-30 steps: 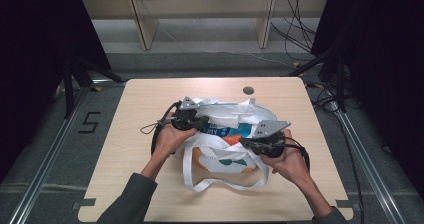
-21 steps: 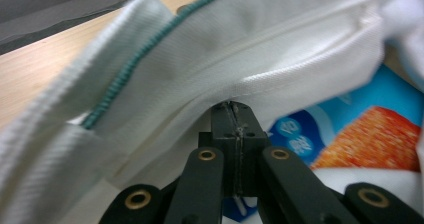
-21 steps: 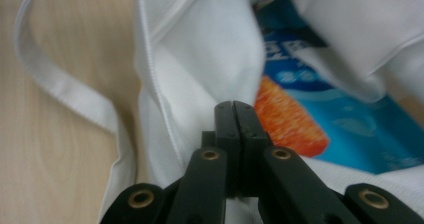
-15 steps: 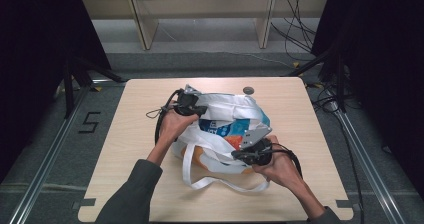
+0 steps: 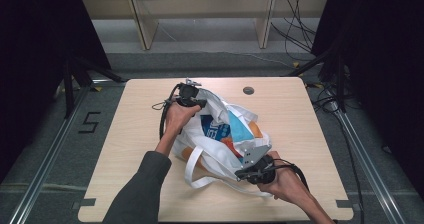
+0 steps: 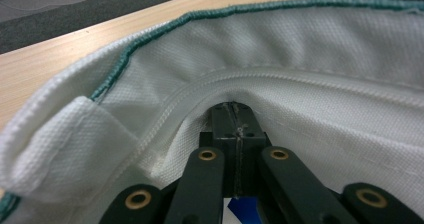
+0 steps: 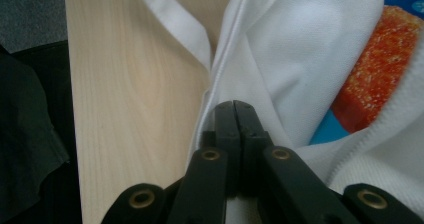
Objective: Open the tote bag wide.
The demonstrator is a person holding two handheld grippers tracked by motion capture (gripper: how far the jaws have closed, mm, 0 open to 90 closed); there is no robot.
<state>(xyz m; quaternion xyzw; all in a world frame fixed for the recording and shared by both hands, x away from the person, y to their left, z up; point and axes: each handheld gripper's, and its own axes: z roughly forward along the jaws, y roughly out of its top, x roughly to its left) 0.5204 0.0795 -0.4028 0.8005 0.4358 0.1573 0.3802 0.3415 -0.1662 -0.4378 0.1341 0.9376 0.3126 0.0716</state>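
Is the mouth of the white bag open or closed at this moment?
Open. The left claw and right claw are shut on opposite sides of the white bag rim, holding it apart, and the colourful items inside are visible.

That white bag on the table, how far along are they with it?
Done: the white bag already holds colourful packets. In hand: the left tool is shut on the bag's far rim and the right tool is shut on its near edge, spreading the mouth. Left: probably closing or lifting the bag; its handles lie loose on the table.

White bag (image 5: 212, 149) between both grippers
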